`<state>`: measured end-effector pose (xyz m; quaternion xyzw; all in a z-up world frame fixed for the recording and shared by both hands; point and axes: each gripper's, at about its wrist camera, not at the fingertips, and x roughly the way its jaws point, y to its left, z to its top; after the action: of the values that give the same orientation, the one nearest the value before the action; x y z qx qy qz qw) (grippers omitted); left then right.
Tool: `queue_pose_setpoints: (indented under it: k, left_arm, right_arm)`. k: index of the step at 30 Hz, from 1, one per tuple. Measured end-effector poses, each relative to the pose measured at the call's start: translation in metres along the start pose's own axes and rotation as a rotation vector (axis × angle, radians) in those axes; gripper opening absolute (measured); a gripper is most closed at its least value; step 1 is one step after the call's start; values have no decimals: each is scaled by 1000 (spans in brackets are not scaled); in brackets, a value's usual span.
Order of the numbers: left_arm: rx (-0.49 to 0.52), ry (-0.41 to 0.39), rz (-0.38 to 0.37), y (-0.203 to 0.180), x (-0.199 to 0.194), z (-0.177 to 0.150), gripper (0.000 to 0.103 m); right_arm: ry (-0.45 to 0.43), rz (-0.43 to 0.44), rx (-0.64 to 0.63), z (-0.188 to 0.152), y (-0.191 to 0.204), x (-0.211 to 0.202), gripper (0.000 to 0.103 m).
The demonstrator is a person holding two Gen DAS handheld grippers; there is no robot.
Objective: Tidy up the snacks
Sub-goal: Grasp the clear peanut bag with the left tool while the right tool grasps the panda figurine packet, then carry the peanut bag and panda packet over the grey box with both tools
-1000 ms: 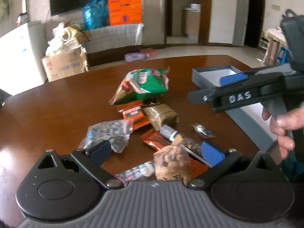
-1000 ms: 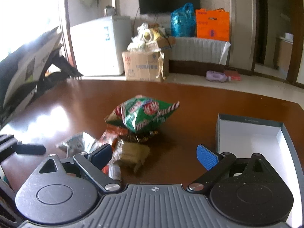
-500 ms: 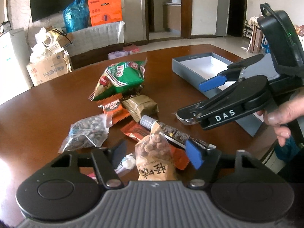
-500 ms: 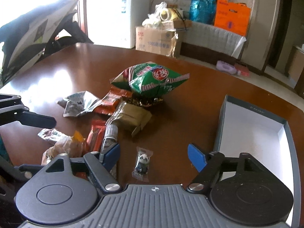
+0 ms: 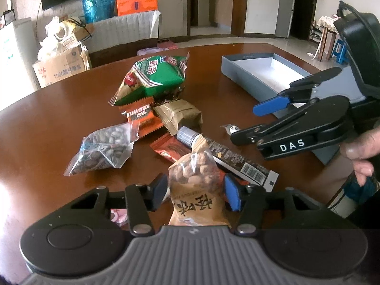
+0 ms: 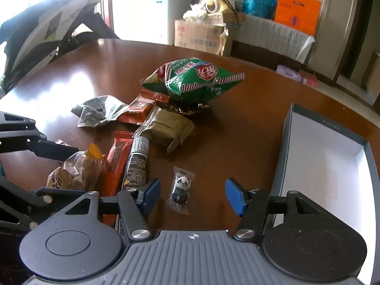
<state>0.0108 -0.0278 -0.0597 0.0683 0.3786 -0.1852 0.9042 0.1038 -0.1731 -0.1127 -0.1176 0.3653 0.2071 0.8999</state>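
A pile of snacks lies on the brown table [image 5: 47, 123]. In the left wrist view a clear bag of peanuts [image 5: 197, 178] stands between the blue pads of my left gripper [image 5: 196, 192]. Its jaws are closing around the bag, and the pads sit right at its sides without visibly squeezing it. In the right wrist view a small panda candy [image 6: 181, 188] lies flat on the table between the fingers of my right gripper [image 6: 192, 197]. These jaws are closing too, with a clear gap on each side. The grey box [image 6: 288, 142] with a white inside stands open to the right.
Behind the peanuts lie a dark tube [image 5: 228, 154], red wrappers [image 5: 171, 148], a tan packet [image 5: 180, 115], an orange packet [image 5: 141, 118], a bag of seeds [image 5: 102, 149] and a big green bag [image 5: 156, 78]. A person's hand [image 5: 361, 152] holds the right gripper [image 5: 247, 123].
Both grippers have sunk toward the table and their jaws have narrowed. The peanut bag now fills the left jaws, and the panda candy has come into view between the right fingers.
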Motion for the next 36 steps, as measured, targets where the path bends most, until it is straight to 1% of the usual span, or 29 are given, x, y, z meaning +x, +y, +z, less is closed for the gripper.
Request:
queue_pose_setpoints:
  k: [2, 8, 10, 14, 17, 18, 19, 21, 22, 24, 30, 36]
  left_arm:
    - [-2, -1, -1, 0, 1, 0, 52]
    - [-8, 10, -7, 1, 7, -1, 52]
    - [-8, 11, -7, 0, 9, -1, 50]
    - [-20, 2, -3, 1, 10, 0, 47]
    - [-11, -2, 7, 0, 10, 0, 41]
    - [-9, -4, 11, -1, 10, 0, 38]
    - [-10, -6, 14, -1, 9, 0, 38]
    - [-8, -10, 17, -1, 9, 1, 36]
    - [-6, -13, 19, -1, 9, 1, 36]
    - [-3, -19, 26, -2, 7, 1, 32]
    - [-8, -38, 37, 0, 4, 3, 30]
    - [-25, -76, 55, 2, -4, 6, 30]
  right_arm:
    - [6, 5, 1, -1, 0, 2, 60]
    - [16, 10, 3, -2, 2, 6, 54]
    - [20, 10, 6, -2, 2, 8, 51]
    - [18, 15, 11, -3, 1, 10, 48]
    - [15, 22, 14, -3, 1, 10, 44]
    - [15, 24, 13, -3, 1, 10, 40]
    - [14, 26, 14, -3, 1, 9, 36]
    - [12, 23, 13, -3, 1, 8, 31]
    - [12, 21, 15, -3, 1, 8, 26]
    - [11, 17, 22, -2, 0, 9, 23]
    - [5, 16, 37, -2, -1, 8, 21]
    - [-26, 13, 57, 0, -4, 2, 20]
